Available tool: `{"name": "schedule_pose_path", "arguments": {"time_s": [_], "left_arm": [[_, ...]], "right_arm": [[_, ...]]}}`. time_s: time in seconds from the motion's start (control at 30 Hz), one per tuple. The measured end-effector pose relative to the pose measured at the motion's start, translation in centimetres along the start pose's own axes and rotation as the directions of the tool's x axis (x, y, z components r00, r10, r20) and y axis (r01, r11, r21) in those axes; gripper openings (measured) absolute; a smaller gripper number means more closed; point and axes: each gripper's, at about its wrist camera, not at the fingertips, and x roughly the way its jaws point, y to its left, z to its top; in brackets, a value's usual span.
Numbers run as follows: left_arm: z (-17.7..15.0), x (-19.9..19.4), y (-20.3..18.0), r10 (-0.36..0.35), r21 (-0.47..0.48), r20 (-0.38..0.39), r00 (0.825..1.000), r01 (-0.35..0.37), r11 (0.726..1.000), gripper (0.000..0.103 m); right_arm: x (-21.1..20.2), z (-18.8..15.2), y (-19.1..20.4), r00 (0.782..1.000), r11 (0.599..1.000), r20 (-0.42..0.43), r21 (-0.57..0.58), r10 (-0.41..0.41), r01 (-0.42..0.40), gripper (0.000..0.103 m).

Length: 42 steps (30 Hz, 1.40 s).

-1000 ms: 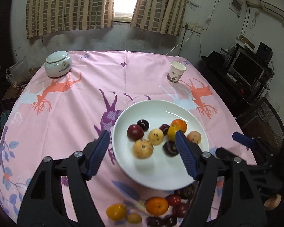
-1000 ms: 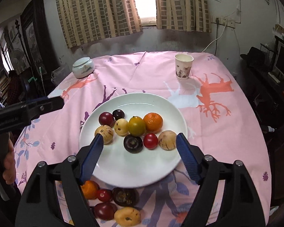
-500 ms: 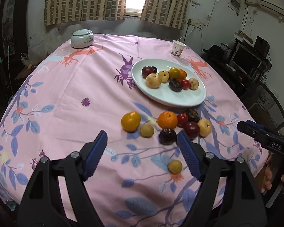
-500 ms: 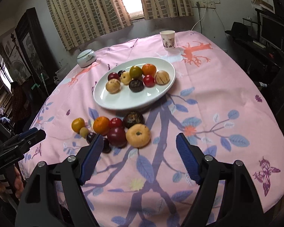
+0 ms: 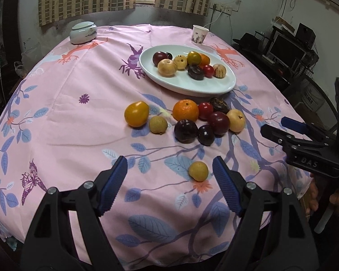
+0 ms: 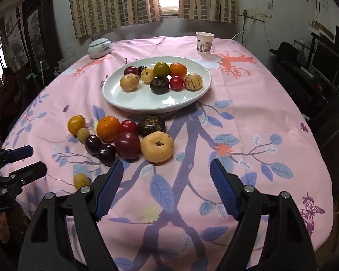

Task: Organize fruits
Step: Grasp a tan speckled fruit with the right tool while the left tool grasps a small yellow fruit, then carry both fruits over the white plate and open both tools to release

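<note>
A white plate [image 5: 192, 88] [image 6: 147, 103] holds several fruits on the pink tablecloth. In front of it lies a loose cluster: an orange [image 5: 185, 110] [image 6: 107, 128], a yellow-orange fruit [image 5: 136, 114], dark plums, a red plum [image 6: 127, 145] and a pale yellow fruit [image 6: 157, 148]. A small yellow fruit [image 5: 198, 171] [image 6: 81, 180] lies alone nearer the edge, just ahead of my left gripper [image 5: 168, 161], close to its right finger and untouched. My left gripper is open. My right gripper [image 6: 167, 161] is open too, with the pale fruit just beyond its tips.
A paper cup [image 5: 200, 35] and a lidded ceramic jar [image 5: 83, 32] stand at the far side of the table. A rack with a monitor [image 5: 287, 49] is off to the right. The tablecloth drops over the near edge under both grippers.
Both grippers have pulled back from over the plate toward the near table edge and sunk lower. The loose fruit cluster and the lone small yellow fruit have come fully into view.
</note>
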Motion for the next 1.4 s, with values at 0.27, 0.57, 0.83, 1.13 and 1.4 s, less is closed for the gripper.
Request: {"name": "schedule_pose_path", "arguments": {"time_s": [0.27, 0.57, 0.83, 1.13, 1.4], "left_arm": [[-0.4, 0.8, 0.0, 0.006, 0.008, -0.034, 0.999, -0.006, 1.000, 0.080], [-0.6, 1.6, -0.6, -0.003, 0.022, -0.066, 0.998, 0.004, 1.000, 0.080], [-1.1, 3.0, -2.2, -0.006, 0.052, -0.092, 0.996, 0.011, 0.999, 0.080], [-1.5, 6.2, -3.5, 0.033, 0.069, -0.117, 0.993, -0.025, 0.997, 0.067], [-1.2, 5.4, -3.2, 0.022, 0.043, -0.079, 0.997, -0.018, 0.999, 0.026]], "right_arm": [[5.1, 0.5, 0.0, 0.993, 0.997, -0.103, -0.058, -0.051, 0.045, 0.079], [8.2, 1.6, 1.2, 0.993, 0.991, -0.113, -0.133, -0.016, 0.001, 0.053], [4.8, 1.2, -0.5, 0.991, 1.000, -0.134, 0.001, 0.011, -0.011, 0.046], [-0.3, -1.1, -3.0, 0.993, 0.995, -0.097, 0.087, 0.062, -0.054, 0.047], [-1.9, -1.5, -2.5, 0.993, 0.993, -0.072, 0.084, 0.093, -0.087, 0.047]]}}
